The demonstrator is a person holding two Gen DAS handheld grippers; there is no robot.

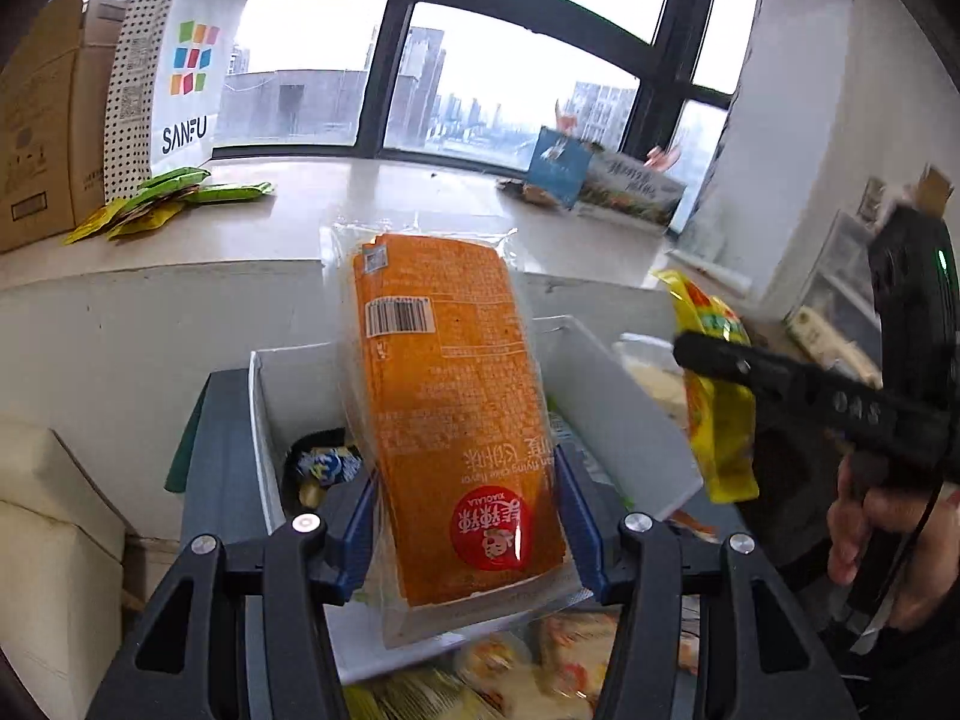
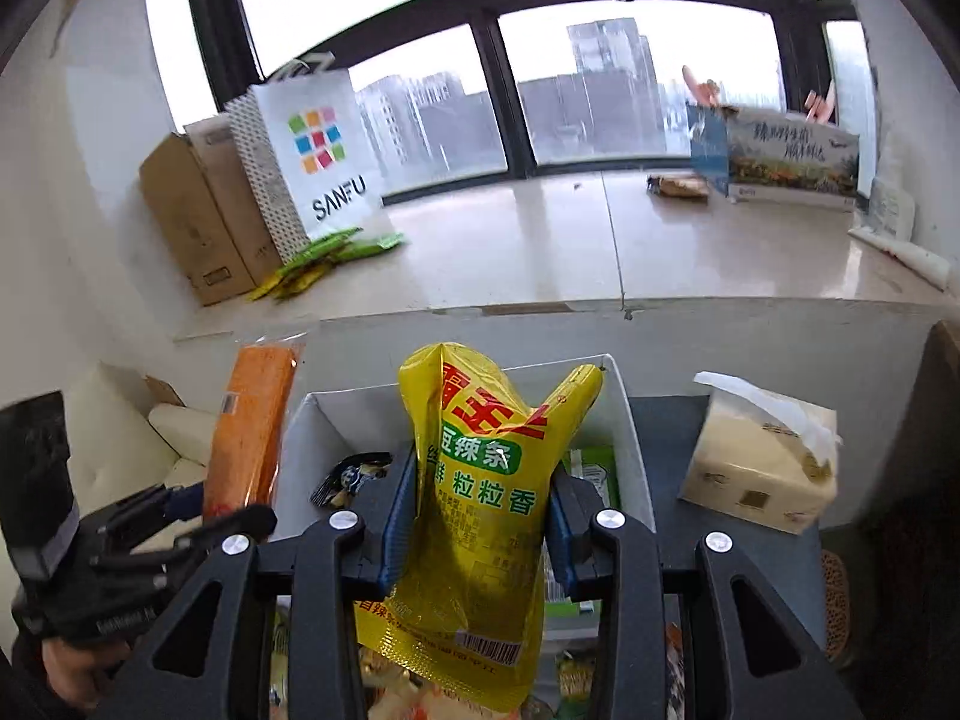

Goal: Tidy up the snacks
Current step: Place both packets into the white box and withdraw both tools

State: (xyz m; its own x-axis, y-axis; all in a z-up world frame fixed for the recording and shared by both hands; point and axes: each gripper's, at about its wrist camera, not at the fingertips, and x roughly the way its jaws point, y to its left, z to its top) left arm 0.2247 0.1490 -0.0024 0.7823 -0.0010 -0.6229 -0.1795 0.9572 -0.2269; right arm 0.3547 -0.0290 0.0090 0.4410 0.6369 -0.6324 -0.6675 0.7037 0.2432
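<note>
My left gripper (image 1: 465, 516) is shut on an orange snack pack (image 1: 447, 408) in clear wrap and holds it upright above a white box (image 1: 624, 414). My right gripper (image 2: 480, 516) is shut on a yellow snack bag (image 2: 486, 504) and holds it over the same white box (image 2: 627, 444). The yellow bag (image 1: 717, 396) and the right gripper's finger (image 1: 780, 384) show at the right in the left wrist view. The orange pack (image 2: 252, 432) and the left gripper (image 2: 198, 498) show at the left in the right wrist view. Small snacks (image 1: 327, 462) lie inside the box.
A wide windowsill (image 2: 540, 240) runs behind, with a SANFU paper bag (image 2: 306, 162), cardboard boxes (image 2: 198, 222), green and yellow sachets (image 2: 324, 258) and a printed carton (image 2: 786, 162). A tissue box (image 2: 762, 468) stands right of the white box. More snack packs (image 1: 540, 660) lie below the grippers.
</note>
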